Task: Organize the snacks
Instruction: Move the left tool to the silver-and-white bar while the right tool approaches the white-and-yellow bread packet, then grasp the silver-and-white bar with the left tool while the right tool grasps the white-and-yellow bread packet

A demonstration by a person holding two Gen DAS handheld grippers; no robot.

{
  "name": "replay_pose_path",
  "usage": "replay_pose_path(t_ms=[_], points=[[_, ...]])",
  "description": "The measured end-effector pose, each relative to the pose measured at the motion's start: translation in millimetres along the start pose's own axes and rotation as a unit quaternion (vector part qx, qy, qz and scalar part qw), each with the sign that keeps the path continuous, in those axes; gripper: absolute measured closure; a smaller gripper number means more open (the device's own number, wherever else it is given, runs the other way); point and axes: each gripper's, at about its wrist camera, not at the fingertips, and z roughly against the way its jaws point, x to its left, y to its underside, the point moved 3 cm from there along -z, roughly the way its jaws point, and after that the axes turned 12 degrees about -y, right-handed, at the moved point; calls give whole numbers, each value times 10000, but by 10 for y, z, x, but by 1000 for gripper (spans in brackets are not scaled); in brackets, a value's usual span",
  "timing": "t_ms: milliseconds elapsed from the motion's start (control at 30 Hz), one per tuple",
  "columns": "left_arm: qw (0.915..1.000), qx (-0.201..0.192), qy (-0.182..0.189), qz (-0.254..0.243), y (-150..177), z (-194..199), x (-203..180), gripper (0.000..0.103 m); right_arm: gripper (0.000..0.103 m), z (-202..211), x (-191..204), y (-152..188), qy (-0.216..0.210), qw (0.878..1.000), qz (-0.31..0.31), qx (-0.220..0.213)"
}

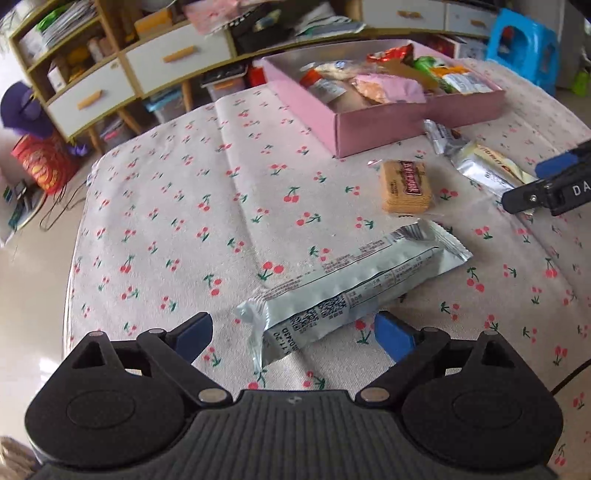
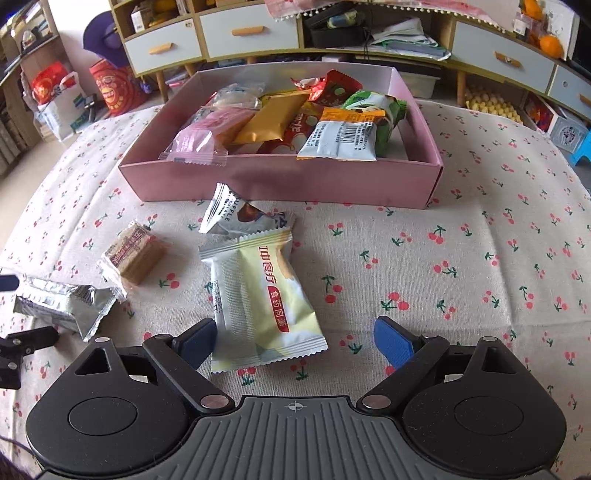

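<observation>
On the cherry-print tablecloth (image 1: 177,221) stands a pink box (image 1: 388,125) (image 2: 280,181) with several wrapped snacks inside. My left gripper (image 1: 293,332) is open, low over the cloth, and the near end of a long silver packet (image 1: 354,280) (image 2: 62,306) lies between its blue pads. My right gripper (image 2: 295,336) is open too, with a yellow-and-white packet (image 2: 262,291) (image 1: 484,166) lying between its jaws, nearer the left pad. A clear-wrapped biscuit stack (image 1: 406,186) (image 2: 135,254) and a small silver truffle packet (image 2: 240,216) lie loose in front of the box.
Behind the table runs a low cabinet with white drawers (image 2: 247,35) and cluttered shelves. Red bags (image 2: 110,88) sit on the floor at the left, and a blue stool (image 1: 524,48) stands at the right. The table's left edge (image 1: 79,229) drops to the floor.
</observation>
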Motion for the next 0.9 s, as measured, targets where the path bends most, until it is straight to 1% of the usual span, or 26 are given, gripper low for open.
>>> replay_pose_path(t_ms=[33,100,167,267,333,433,500,567,667,733,833,900], points=[[9998,-122,87,-153,-24,-9,-46,9,10,-2,25,10,-43,9999,135,3],[9988,-319,141,-341,-58,-3,-104,9,10,-16,67,7,-115,9994,335,3],[9980,-408,201,-429,-110,-2,-144,12,10,-32,87,-4,-121,9991,397,-13],[9985,-309,295,-342,-140,8,-171,22,10,-46,69,-28,-124,9991,397,-57],[9984,-256,379,-344,-128,43,-193,33,10,-46,52,-31,-82,9992,391,-84],[9981,-126,521,-302,-86,85,-204,42,11,-42,-10,-45,40,9993,352,-83],[9973,-22,662,-303,-46,138,-219,46,11,-28,-62,-43,72,9994,329,-86],[9953,68,903,-349,-5,198,-253,46,11,-11,-109,-34,110,9992,363,-86],[9917,126,1191,-467,46,274,-348,39,11,12,-169,-10,104,9991,404,-99],[9916,43,1167,-564,61,317,-409,31,11,24,-188,4,73,9989,448,-114],[9920,10,1117,-595,53,303,-462,28,11,36,-190,19,11,9986,520,-128],[9923,38,1121,-532,22,266,-466,28,11,38,-176,21,-67,9984,549,-131]])
